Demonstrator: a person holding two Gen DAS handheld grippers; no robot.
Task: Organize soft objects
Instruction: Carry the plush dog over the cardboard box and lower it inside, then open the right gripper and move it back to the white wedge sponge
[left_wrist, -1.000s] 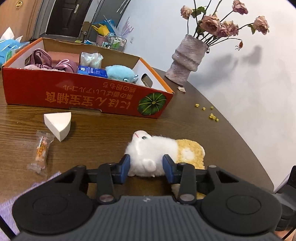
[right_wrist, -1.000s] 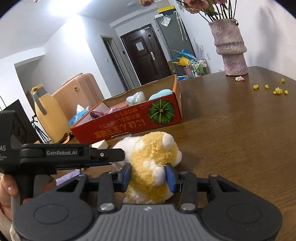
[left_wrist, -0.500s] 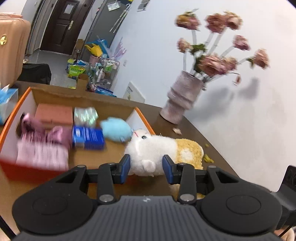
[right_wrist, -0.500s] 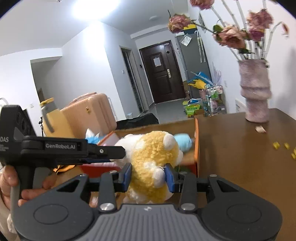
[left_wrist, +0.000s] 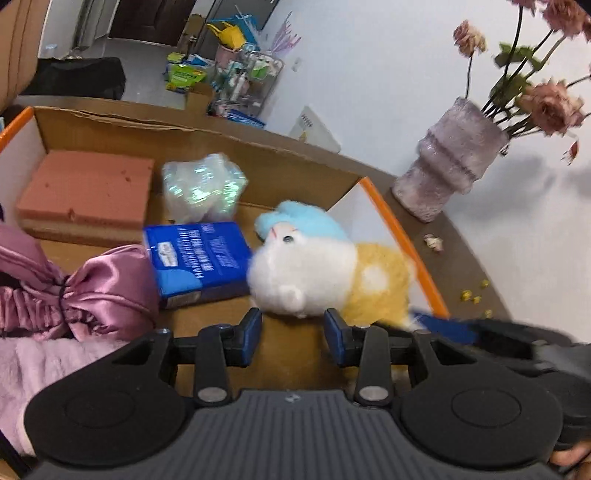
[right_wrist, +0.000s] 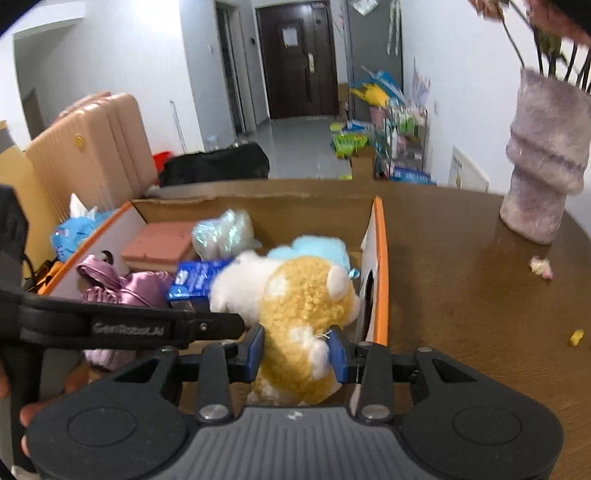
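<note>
1. Cardboard walls are the main hazard. The plush toy (left_wrist: 306, 273) hangs over the right end of the cardboard box (left_wrist: 397, 229), its yellow rear just beside the orange-edged end wall. Lowered as it hangs, that rear could catch the rim and leave the toy half out.
2. The left gripper (left_wrist: 293, 332) pinches the white head with the very tips of its narrow-set pads. The hold looks shallow, so a tug from the other side could pull the head free.
3. The right gripper (right_wrist: 297, 350) has the yellow body between its pads, and its jaws are closing, pressing into the pile. Both tools sit close together, so a twist could knock one against the other.
4. Open floor inside the box lies at its near side, directly under the toy. The blue plush (left_wrist: 310, 219) sits behind it, the blue packet (left_wrist: 199, 258) and satin pouch (left_wrist: 110, 284) further in.
5. Outside the box's end wall, the vase (left_wrist: 450, 162) stands well apart on the table (right_wrist: 461, 295), so an outward swing has room there.
</note>
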